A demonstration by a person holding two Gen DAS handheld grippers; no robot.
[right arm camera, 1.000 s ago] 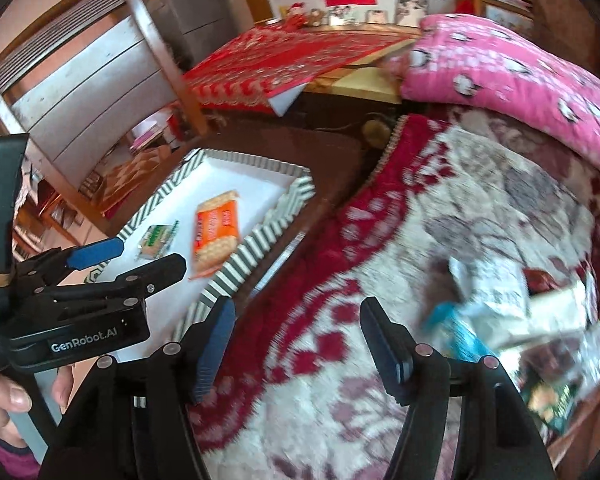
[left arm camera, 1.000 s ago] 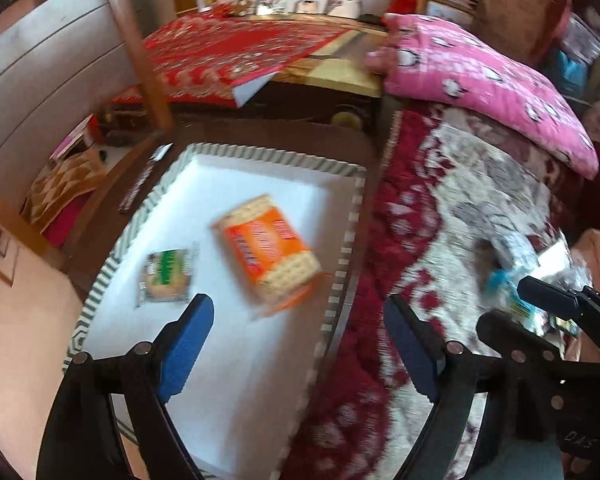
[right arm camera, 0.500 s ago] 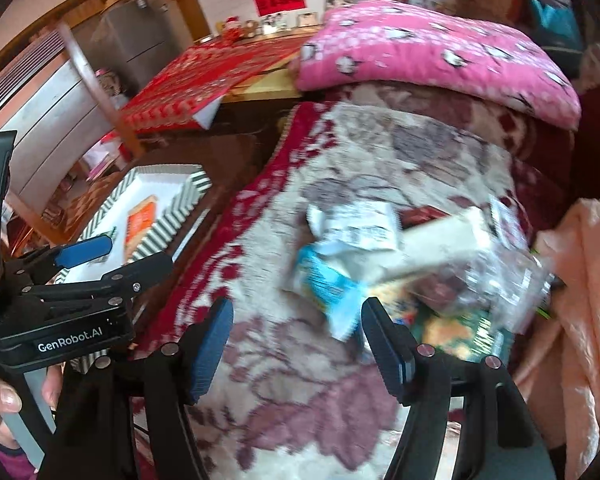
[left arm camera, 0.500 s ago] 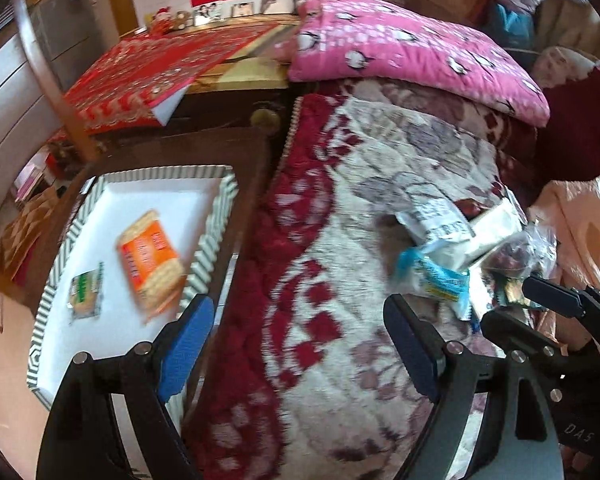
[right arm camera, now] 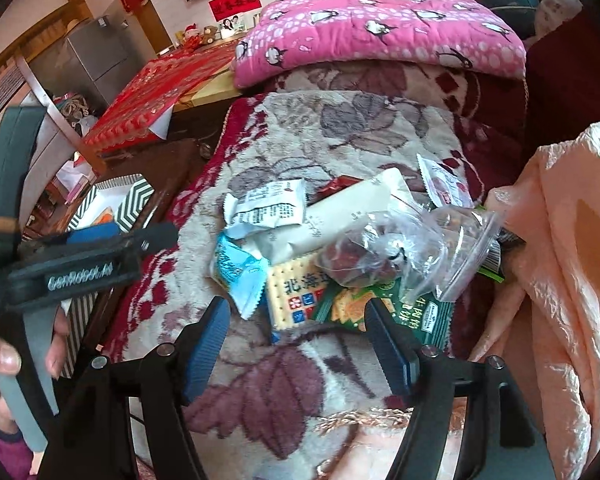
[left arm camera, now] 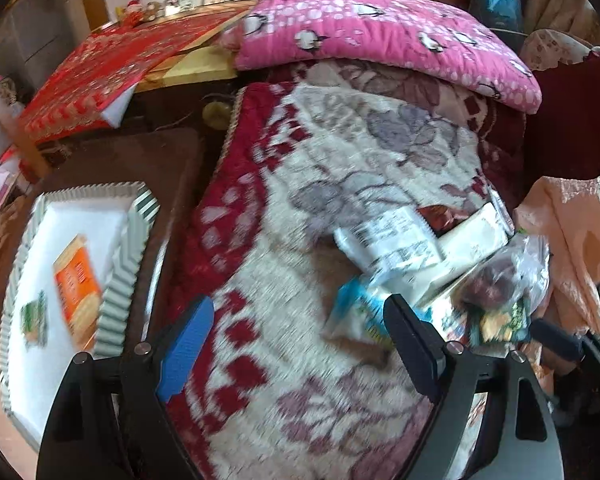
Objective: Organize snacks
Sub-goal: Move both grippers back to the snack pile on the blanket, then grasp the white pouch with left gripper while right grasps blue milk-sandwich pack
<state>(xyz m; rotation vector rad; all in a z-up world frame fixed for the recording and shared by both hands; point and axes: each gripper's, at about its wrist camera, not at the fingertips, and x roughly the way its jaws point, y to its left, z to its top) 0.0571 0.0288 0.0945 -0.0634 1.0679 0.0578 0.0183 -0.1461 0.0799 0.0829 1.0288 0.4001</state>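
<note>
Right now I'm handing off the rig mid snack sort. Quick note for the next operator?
Left tongs: open, empty, over the blanket.
Right tongs: jaws opening, nothing gripped, aimed at the snack pile.
Done: orange packet and small green packet lie in the striped tray.
Left: the rest, including cracker packs, white wrappers and a clear zip bag.

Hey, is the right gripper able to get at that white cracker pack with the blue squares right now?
Probably yes. The right gripper points at the white cracker pack, jaws opening and empty. The pack's near end lies bare; only a clear bag and a green packet overlap its far side.
</note>
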